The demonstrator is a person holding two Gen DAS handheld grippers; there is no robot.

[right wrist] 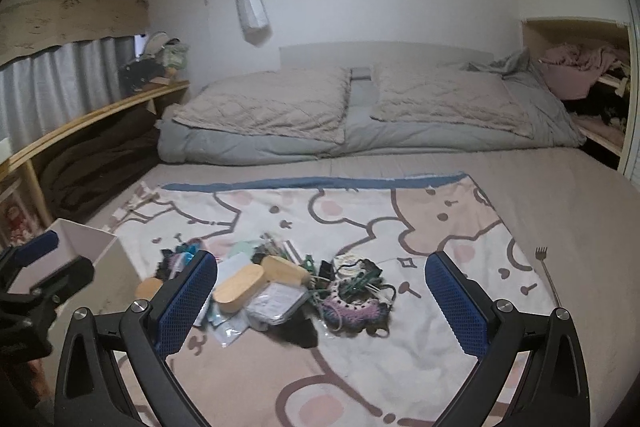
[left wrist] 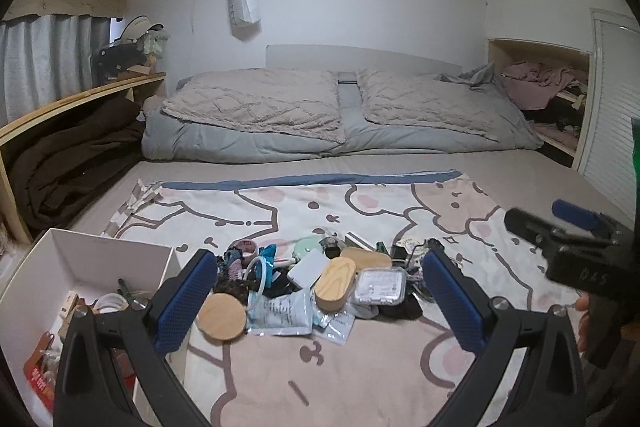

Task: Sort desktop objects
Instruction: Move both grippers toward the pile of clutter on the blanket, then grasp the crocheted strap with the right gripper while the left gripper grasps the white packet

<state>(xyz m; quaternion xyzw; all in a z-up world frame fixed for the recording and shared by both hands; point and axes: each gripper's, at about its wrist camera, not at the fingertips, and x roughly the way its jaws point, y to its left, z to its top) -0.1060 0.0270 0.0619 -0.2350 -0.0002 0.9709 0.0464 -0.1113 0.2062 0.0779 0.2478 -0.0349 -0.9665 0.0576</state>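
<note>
A pile of small objects lies on a cartoon-print blanket (left wrist: pixel 360 367) on the bed: an oval wooden box (left wrist: pixel 335 282), a round wooden lid (left wrist: pixel 221 315), a white power bank (left wrist: pixel 309 267), a clear plastic case (left wrist: pixel 380 286), a foil pouch (left wrist: pixel 280 313) and a mint round thing (left wrist: pixel 308 247). My left gripper (left wrist: pixel 320 301) hovers open just before the pile, nothing between its blue pads. My right gripper (right wrist: pixel 322 301) is also open and empty, with the oval wooden box (right wrist: pixel 239 287) and tangled cords (right wrist: pixel 354 297) ahead of it. The right gripper (left wrist: pixel 576 239) shows at the left view's right edge.
A white open box (left wrist: pixel 96 259) holding several items stands at the left of the blanket, white box (right wrist: pixel 92 247) in the right view too. A small fork (right wrist: pixel 545 269) lies on the right of the blanket. Folded duvets (left wrist: pixel 320 115), a wooden shelf (left wrist: pixel 80 95) and a closet nook (left wrist: pixel 548 95) lie beyond.
</note>
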